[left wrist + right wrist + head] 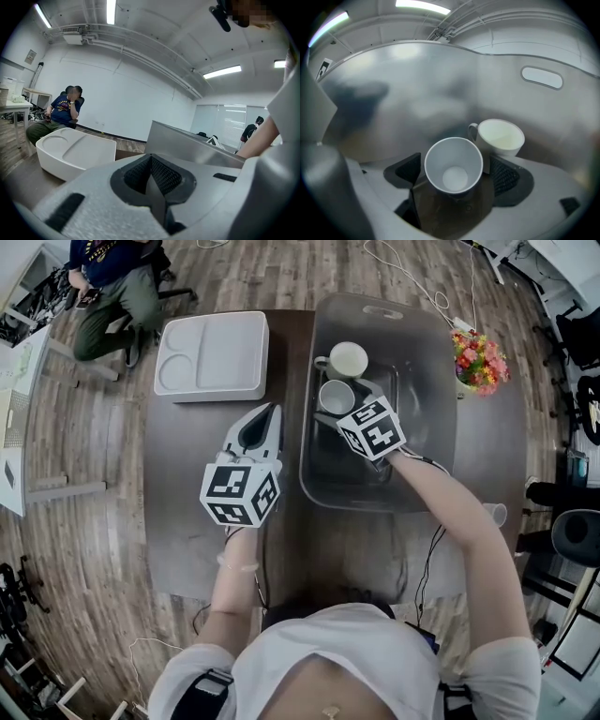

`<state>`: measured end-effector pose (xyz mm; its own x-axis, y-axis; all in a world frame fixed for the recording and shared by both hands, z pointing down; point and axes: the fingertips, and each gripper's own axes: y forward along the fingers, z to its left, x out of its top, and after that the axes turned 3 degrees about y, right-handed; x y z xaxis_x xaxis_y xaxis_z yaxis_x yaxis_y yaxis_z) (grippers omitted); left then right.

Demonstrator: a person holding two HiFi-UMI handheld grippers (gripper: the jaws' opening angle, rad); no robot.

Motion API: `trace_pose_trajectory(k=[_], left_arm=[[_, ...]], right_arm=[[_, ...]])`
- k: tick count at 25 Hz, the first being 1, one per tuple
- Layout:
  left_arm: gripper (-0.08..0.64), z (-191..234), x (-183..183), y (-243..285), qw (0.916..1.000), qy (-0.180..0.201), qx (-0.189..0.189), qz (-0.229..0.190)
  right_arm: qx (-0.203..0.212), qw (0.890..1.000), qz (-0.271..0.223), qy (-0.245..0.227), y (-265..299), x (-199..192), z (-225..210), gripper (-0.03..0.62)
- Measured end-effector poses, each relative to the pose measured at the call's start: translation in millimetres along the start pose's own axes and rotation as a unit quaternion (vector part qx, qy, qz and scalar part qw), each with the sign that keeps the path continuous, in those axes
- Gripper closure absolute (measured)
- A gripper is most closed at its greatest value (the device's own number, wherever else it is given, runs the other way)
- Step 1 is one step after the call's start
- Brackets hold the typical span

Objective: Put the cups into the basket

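Observation:
A grey plastic basket (431,399) stands on the brown table and holds two cups. The cream mug (348,359) sits toward its far side, and the plain white cup (336,396) stands upright just in front of it. My right gripper (343,405) reaches down into the basket. In the right gripper view the white cup (453,164) stands between the jaws of my right gripper (455,177), whose pads (506,176) are spread and clear of it; the mug (502,137) is right behind. My left gripper (267,420) hovers over the table left of the basket, shut and empty (151,174).
A white divided tray (211,357) lies on the table (187,512) left of the basket, also in the left gripper view (75,152). A bunch of flowers (478,360) stands at the basket's right. A seated person (112,287) is beyond the table's far left corner.

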<state>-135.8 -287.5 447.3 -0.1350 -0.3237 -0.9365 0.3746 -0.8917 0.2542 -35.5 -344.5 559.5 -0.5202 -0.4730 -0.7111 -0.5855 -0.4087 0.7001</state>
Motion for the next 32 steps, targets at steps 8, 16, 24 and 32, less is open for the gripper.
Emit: trace_pose_trajectory(k=[8, 16, 24, 32], left_arm=[[0.552, -1.3, 8.9, -10.1, 0.9999, 0.004, 0.008, -0.008], [0.552, -12.6, 36.5, -29.2, 0.999, 0.02, 0.015, -0.036], [0.552, -30.8, 58.1, -56.0, 0.9981, 0.03, 0.018, -0.051], [0.552, -58.8, 77.5, -77.9, 0.9966, 0.053, 0.013, -0.062]], right_arm=[[-0.006, 1.0, 0.017, -0.007, -13.2, 2.4, 3.7, 0.155], [-0.031, 0.999, -0.01, 0.019, -47.3, 20.6, -8.3, 0.156], [-0.072, 0.988, -0.136, 0.032, -112.0, 75.0, 8.1, 0.342], [-0.146, 0.948, -0.281, -0.044, -195.3, 135.5, 34.1, 0.58]])
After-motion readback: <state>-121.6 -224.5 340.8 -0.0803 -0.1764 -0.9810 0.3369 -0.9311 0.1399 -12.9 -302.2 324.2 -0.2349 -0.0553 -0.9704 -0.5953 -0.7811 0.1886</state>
